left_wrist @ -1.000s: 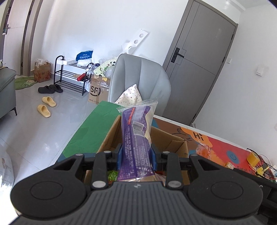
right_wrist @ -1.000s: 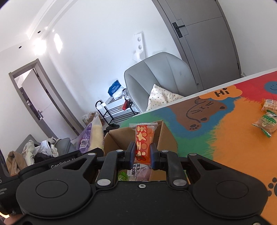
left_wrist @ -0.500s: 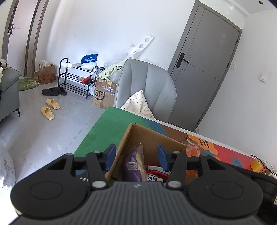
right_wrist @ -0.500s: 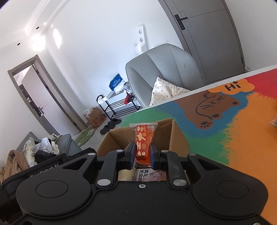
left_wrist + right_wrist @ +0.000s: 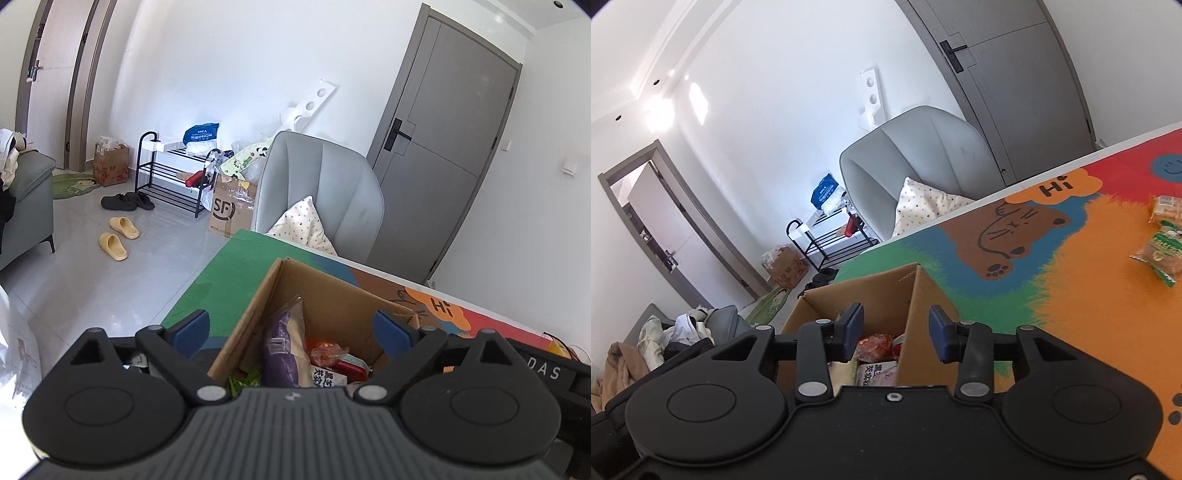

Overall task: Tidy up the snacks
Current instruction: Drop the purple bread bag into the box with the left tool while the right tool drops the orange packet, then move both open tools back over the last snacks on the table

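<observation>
An open cardboard box [image 5: 325, 291] stands on the colourful table mat near its corner. A purple snack bag [image 5: 282, 350] leans inside it among several other packets. My left gripper [image 5: 291, 328] is open and empty just above the box. The box also shows in the right wrist view [image 5: 927, 295], with an orange-red snack packet [image 5: 875, 345] lying inside. My right gripper [image 5: 897, 332] is open and empty above the box's right wall. Two wrapped snacks [image 5: 1161, 247] lie on the orange part of the mat at far right.
A grey armchair [image 5: 325, 192] with a spotted cushion [image 5: 303, 225] stands just beyond the table edge. The floor at left holds a shoe rack [image 5: 170, 177], slippers and cardboard boxes. A grey door [image 5: 447, 155] is behind the chair.
My left gripper opened and the purple bag dropped into the box. My right gripper opened and let the orange-red packet fall into the box.
</observation>
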Tool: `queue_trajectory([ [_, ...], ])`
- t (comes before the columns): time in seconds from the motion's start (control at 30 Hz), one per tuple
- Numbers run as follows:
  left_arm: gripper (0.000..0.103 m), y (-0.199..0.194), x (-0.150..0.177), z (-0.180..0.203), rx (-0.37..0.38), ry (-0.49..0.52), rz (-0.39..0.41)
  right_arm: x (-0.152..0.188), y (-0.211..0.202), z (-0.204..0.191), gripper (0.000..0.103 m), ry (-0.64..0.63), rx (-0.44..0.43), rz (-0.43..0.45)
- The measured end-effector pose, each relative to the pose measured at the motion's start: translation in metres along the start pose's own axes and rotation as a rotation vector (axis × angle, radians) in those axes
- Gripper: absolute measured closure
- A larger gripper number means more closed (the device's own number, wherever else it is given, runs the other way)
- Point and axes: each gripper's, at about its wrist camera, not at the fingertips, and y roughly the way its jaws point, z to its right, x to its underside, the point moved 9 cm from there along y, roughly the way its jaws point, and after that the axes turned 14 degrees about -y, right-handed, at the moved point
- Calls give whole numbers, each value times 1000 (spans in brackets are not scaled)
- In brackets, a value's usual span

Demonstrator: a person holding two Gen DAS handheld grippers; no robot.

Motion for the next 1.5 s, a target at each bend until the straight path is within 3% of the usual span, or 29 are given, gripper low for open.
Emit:
queue_trajectory([
  [0.1, 6, 1, 8, 11, -3, 8, -10, 0, -12, 15, 51, 15, 30, 13],
  [0.27, 4, -1, 20, 34, 8, 32, -16, 0, -30, 46, 45, 39, 97, 28],
  [0.4, 1, -5, 34, 58, 40, 49, -32, -1, -51, 71, 34, 60, 151, 58],
  [0.67, 1, -6, 64, 108, 96, 116, -73, 0, -87, 121, 26, 111, 232, 108],
  [1.07, 1, 0, 113, 181, 151, 222, -124, 9, -126, 195, 23, 202, 305, 154],
  [1.5, 1, 29, 145, 226, 151, 241, -172, 12, -134, 246, 23, 231, 336, 156],
])
